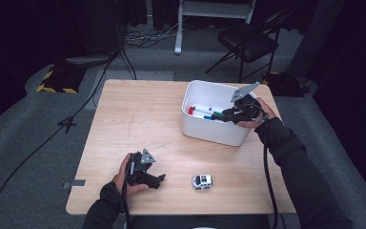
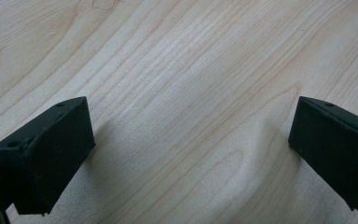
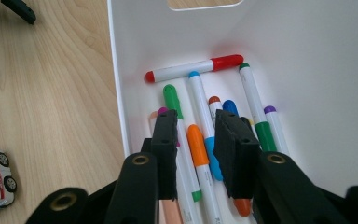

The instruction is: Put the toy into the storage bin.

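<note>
Markers [image 3: 200, 140] lie in a heap at the bottom of the white bin [image 1: 209, 131], which stands on the far right part of the wooden table [image 1: 138, 124]. They have many cap colours: red, green, blue, orange, purple. One marker with a red cap [image 3: 193, 69] lies across the far end of the heap, and the rest point mostly the same way.

The right tool [image 3: 196, 140] reaches down into the bin from its right side, held by the right hand [image 1: 257, 114]. Its two black jaws stand a little apart over the heap. An orange-capped marker [image 3: 198, 151] shows in the gap between them, but the pads do not press on it, so this tool is open (only by a small gap).

The left tool [image 1: 159, 180] rests low at the near left part of the table, in the left hand [image 1: 126, 179]. Its jaws are spread wide, with bare wood between them.

A small white toy car [image 1: 202, 182] sits on the table near the front edge, just to the right of the left tool and well apart from the bin.
</note>
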Action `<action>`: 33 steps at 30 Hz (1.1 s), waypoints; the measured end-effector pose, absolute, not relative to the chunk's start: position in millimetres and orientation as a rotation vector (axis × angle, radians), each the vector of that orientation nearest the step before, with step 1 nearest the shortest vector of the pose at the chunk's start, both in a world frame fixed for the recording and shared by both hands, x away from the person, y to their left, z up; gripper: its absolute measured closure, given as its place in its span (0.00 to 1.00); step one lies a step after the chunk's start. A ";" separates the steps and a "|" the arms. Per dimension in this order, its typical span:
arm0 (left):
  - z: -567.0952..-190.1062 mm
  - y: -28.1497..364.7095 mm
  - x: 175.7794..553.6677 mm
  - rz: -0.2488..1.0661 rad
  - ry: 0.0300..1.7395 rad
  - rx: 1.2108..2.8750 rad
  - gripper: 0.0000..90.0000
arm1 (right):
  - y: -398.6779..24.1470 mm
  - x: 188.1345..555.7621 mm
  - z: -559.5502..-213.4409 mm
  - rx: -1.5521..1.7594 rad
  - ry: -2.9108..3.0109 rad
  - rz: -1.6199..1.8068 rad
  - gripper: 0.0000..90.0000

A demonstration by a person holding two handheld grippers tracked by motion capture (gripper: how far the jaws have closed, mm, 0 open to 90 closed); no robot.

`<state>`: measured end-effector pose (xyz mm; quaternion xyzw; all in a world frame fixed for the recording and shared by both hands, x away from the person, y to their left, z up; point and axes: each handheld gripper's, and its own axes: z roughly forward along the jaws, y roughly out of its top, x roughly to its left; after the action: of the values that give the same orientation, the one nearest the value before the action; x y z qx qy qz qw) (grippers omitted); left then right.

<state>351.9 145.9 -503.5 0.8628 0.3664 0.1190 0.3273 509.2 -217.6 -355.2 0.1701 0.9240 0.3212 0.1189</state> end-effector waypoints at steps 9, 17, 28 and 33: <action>-503.4 146.0 352.2 0.318 0.956 2.260 0.00 | -223.2 501.7 -351.9 0.510 2.651 1.019 0.62; -503.5 145.8 351.9 0.311 0.960 2.260 0.00 | -234.9 488.7 -344.6 0.551 2.545 1.097 0.46; -503.5 145.9 351.9 0.311 0.960 2.260 0.00 | -249.9 455.8 -342.6 0.512 2.449 1.296 0.35; -503.5 145.9 351.9 0.311 0.960 2.260 0.00 | -252.3 437.2 -345.3 0.470 2.430 1.346 0.32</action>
<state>351.9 145.9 -503.5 0.8628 0.3666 0.1188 0.3272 437.2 -252.3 -345.3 0.1646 0.8512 0.4715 0.1613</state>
